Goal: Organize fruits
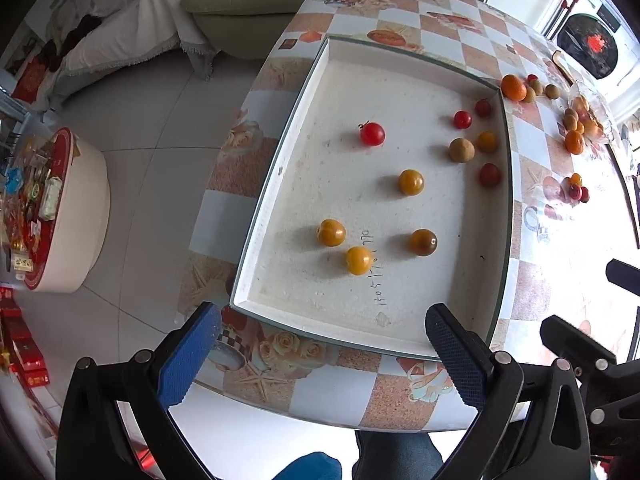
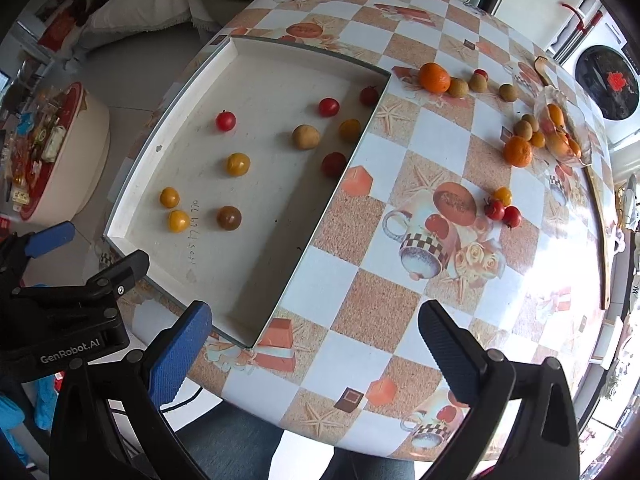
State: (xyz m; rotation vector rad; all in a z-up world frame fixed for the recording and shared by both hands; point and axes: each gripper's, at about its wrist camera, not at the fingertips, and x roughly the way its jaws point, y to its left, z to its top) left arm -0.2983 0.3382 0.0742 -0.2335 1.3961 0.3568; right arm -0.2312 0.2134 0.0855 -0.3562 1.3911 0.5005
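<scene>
- Handling: the cherry tomatoes (image 2: pixel 502 206) looked light, smooth, round and thin-skinned; I judged they would roll and bruise, so each wanted a gentle pinch across its middle.
- My right gripper (image 2: pixel 316 354) stood with jaws wide apart and nothing between them; the tomatoes lay well ahead, toward the black-finger side.
- My left gripper (image 1: pixel 324 356) also gaped, holding nothing; sorted fruit lay ahead in the white tray (image 1: pixel 320 80).
- Oranges (image 2: pixel 434 77) lay farther off.
</scene>
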